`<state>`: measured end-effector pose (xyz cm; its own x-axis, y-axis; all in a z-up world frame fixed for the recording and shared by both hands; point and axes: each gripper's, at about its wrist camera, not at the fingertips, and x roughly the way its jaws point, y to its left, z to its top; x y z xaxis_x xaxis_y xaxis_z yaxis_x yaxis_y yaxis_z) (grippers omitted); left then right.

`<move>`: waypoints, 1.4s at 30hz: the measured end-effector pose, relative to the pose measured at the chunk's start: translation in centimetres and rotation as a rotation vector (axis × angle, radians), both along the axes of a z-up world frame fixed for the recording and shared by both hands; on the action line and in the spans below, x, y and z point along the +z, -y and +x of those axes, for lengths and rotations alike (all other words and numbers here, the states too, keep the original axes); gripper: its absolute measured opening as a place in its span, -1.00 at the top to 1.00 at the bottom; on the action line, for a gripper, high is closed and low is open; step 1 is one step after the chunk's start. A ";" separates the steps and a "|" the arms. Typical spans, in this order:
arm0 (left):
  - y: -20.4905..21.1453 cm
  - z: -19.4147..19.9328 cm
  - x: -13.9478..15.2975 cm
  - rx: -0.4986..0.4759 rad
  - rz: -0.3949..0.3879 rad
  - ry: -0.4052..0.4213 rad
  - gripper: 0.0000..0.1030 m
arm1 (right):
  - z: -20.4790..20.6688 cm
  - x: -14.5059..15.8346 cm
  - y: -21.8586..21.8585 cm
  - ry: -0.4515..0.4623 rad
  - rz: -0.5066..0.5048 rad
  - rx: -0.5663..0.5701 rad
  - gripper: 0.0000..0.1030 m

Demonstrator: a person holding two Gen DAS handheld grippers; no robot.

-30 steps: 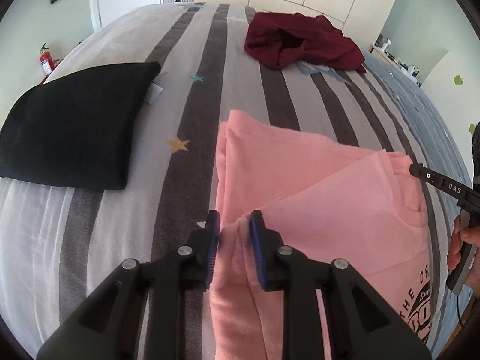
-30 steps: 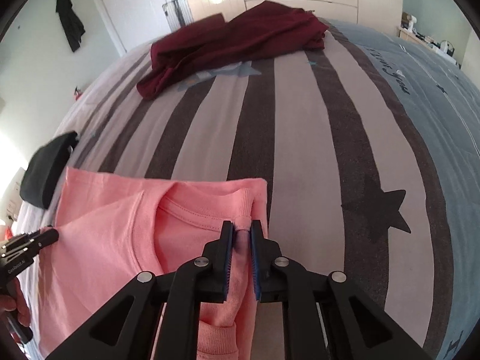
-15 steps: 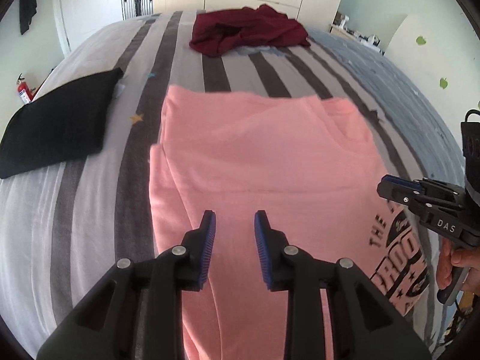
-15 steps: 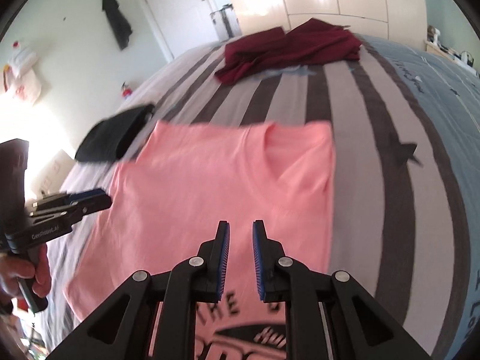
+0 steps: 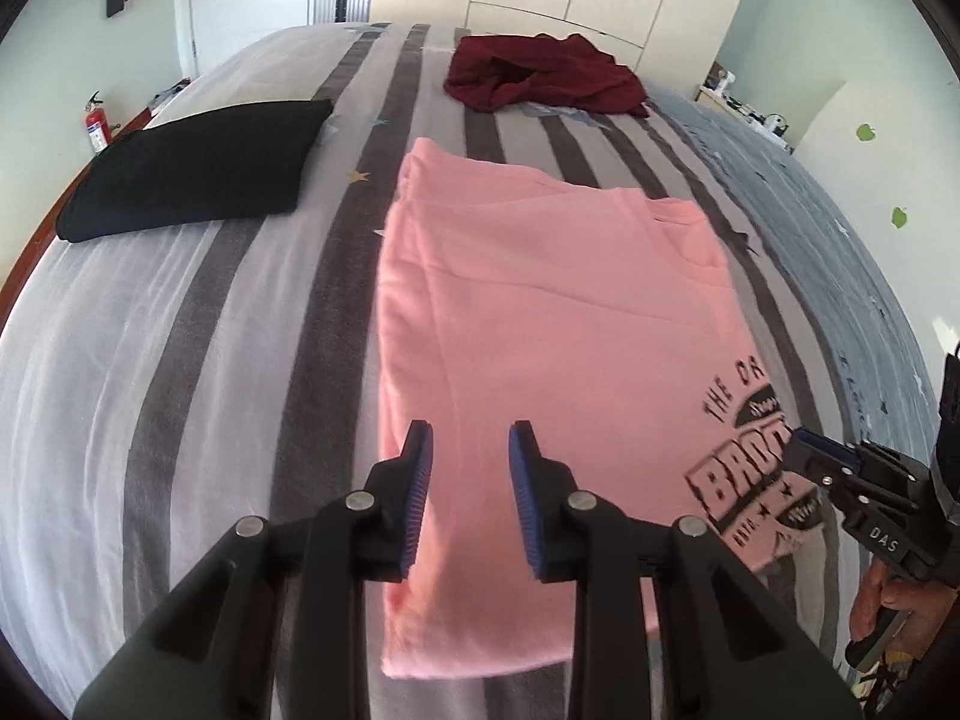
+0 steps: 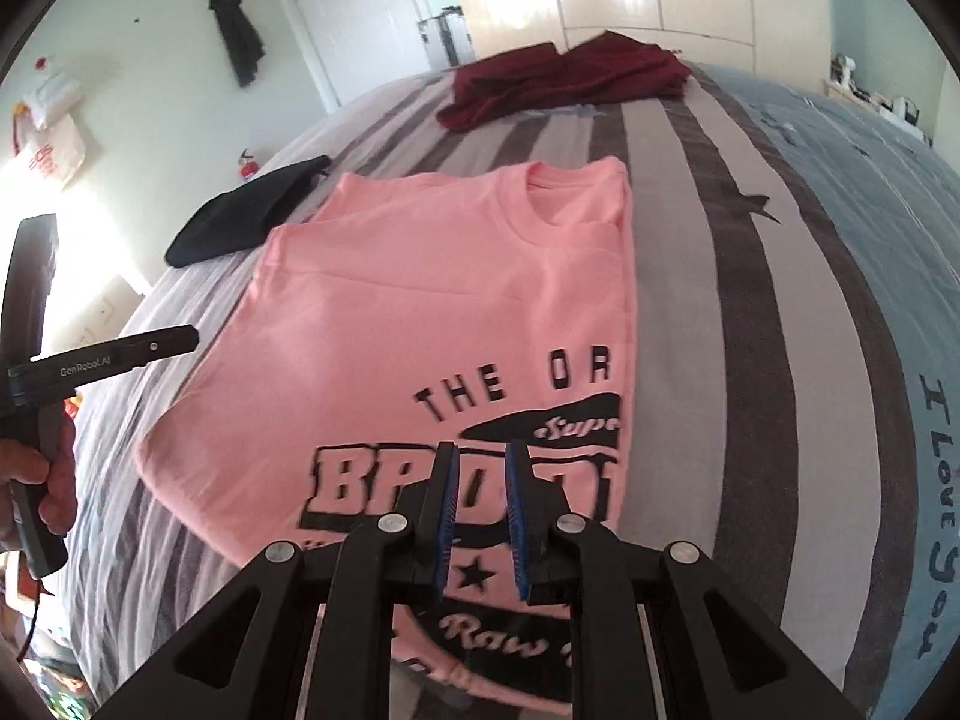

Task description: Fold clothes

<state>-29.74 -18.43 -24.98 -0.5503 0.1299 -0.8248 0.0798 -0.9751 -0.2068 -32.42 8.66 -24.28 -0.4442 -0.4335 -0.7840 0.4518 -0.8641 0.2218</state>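
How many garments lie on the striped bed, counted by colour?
Pink printed cotton T-shirt, lying flat with its sides folded in: 1
Black folded garment, left of the pink one: 1
Dark red crumpled clothing, at the far end of the bed: 1 pile; I cannot tell whether it is one piece or more
Total: 3

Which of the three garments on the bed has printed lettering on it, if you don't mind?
The pink T-shirt, nearest the grippers; the black garment and maroon garment are plain.
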 end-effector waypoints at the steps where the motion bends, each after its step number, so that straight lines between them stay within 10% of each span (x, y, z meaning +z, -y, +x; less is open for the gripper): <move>1: -0.7 0.6 0.1 -0.012 0.024 -0.002 0.54 | 0.7 0.3 0.6 -0.004 -0.014 0.014 0.72; 7: -4.0 2.2 -0.2 -0.062 0.148 0.001 0.56 | 3.5 0.0 3.7 0.001 -0.069 0.065 0.73; 14: -5.5 5.5 -5.4 -0.065 0.093 0.080 0.71 | 6.1 -4.7 2.4 0.072 -0.056 -0.021 0.79; 23: -2.4 5.2 -3.0 -0.015 -0.014 0.031 0.72 | 5.6 -1.0 -0.5 -0.012 -0.017 -0.112 0.79; 42: 0.6 7.3 -6.0 0.013 0.030 0.100 0.96 | 4.8 -4.1 -4.1 0.047 0.033 -0.186 0.85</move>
<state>-22.43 -19.05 -30.94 -0.4670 0.1491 -0.8716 0.1138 -0.9674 -0.2264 -27.60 12.78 -28.39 -0.4771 -0.3209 -0.8181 0.2736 -0.9389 0.2087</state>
